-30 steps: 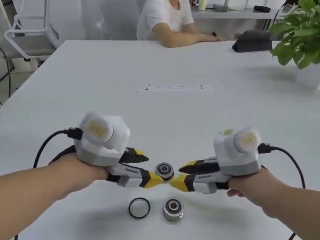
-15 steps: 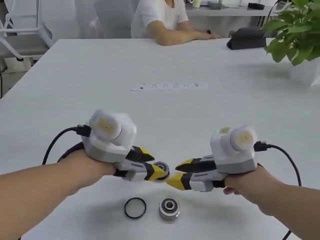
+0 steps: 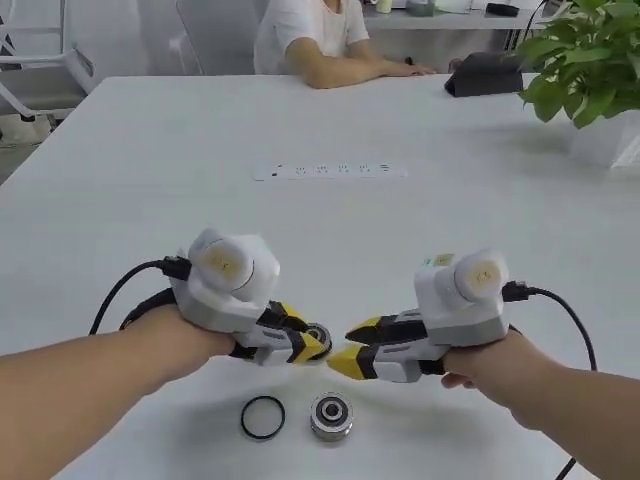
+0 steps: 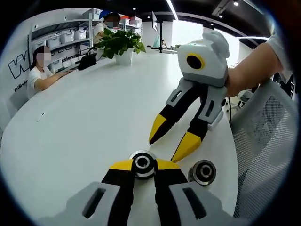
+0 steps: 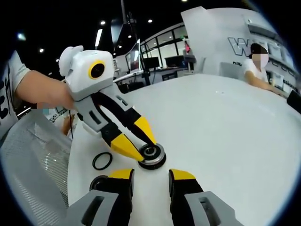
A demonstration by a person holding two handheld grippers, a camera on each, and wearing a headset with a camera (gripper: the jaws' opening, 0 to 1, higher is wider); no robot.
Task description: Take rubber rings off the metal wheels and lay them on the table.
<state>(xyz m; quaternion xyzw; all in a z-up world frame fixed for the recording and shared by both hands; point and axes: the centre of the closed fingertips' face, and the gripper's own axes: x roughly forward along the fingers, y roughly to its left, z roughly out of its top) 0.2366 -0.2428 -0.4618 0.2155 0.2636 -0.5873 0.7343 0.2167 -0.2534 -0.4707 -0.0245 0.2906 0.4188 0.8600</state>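
White table [image 3: 420,230] — left gripper [image 3: 312,336] half-hides wheel [image 4: 142,165], perhaps ringed.

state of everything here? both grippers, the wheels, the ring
left gripper: shut on grey metal wheel
right gripper: open, empty
grey metal wheel: clamped, dark ring seemingly still on
silver metal wheel: bare, flat on white table
black rubber ring: off, flat on table

A large white letter W was read on the wall [image 4: 17,67] in the left gripper view; smaller characters beneath it were too blurred to be read. In the right gripper view the same W was made out, the letters after it unclear. Dark print on a sleeve [image 5: 5,101] could not be read.
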